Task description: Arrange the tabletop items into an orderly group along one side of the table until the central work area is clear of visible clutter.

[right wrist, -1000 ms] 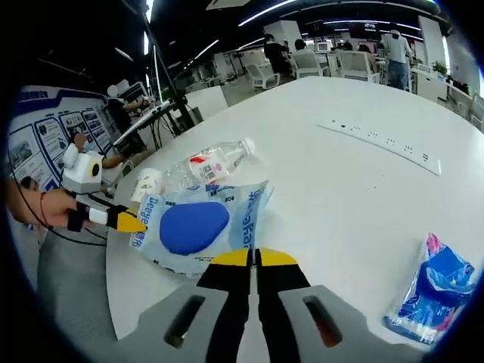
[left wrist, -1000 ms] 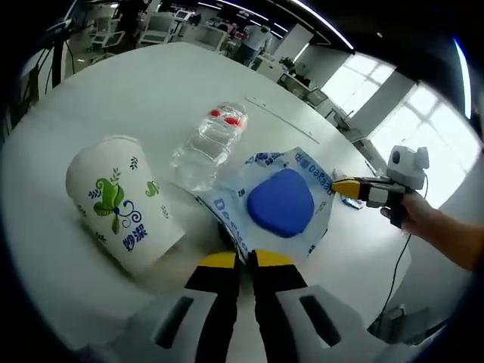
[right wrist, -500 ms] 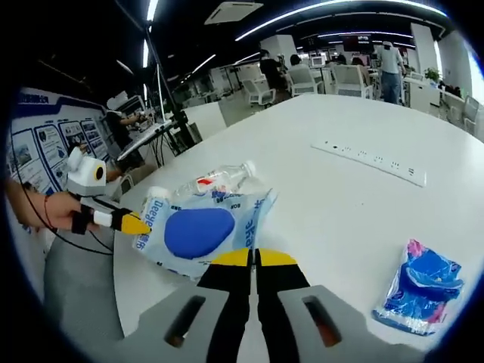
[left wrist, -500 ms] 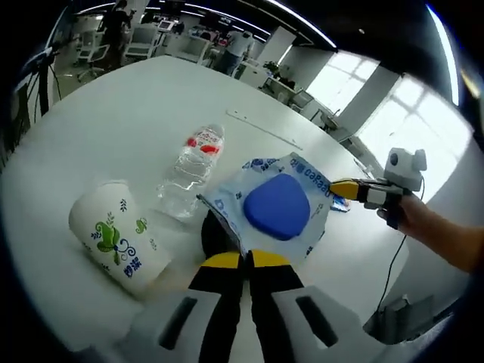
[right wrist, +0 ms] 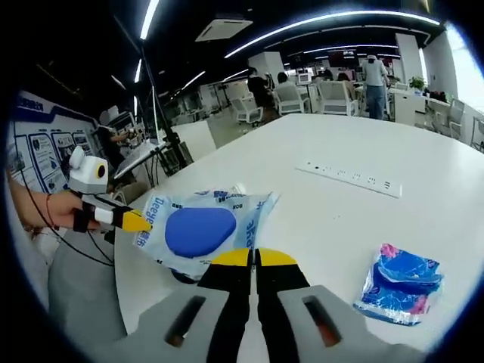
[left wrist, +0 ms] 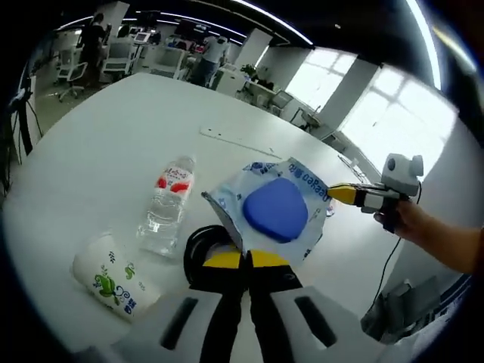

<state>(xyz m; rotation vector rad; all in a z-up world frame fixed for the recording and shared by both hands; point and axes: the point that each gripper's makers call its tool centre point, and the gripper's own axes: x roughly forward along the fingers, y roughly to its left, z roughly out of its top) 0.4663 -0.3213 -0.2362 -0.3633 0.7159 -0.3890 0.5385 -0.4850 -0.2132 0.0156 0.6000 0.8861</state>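
A blue-and-white wipes packet (left wrist: 276,208) hangs above the white table (left wrist: 91,159), held at two opposite edges. My left gripper (left wrist: 242,259) is shut on its near edge, and my right gripper (left wrist: 342,194) comes in from the right, shut on the far edge. In the right gripper view the packet (right wrist: 200,231) spans from my right gripper (right wrist: 255,258) to the left gripper (right wrist: 136,221). A clear water bottle (left wrist: 166,204) lies on the table, and a paper cup (left wrist: 112,276) lies on its side nearer me. A black coil (left wrist: 198,246) lies under the packet.
A crumpled blue bag (right wrist: 401,280) lies on the table (right wrist: 423,204) to the right. A white power strip (right wrist: 352,178) runs across the far part; it is the power strip (left wrist: 231,141) beyond the bottle. A person's hand (left wrist: 412,219) holds the right gripper. Office chairs stand behind.
Both grippers have risen with the packet, lifting it off the table. The black coil that it covered now shows. Bottle and cup look smaller and lower as the camera climbed.
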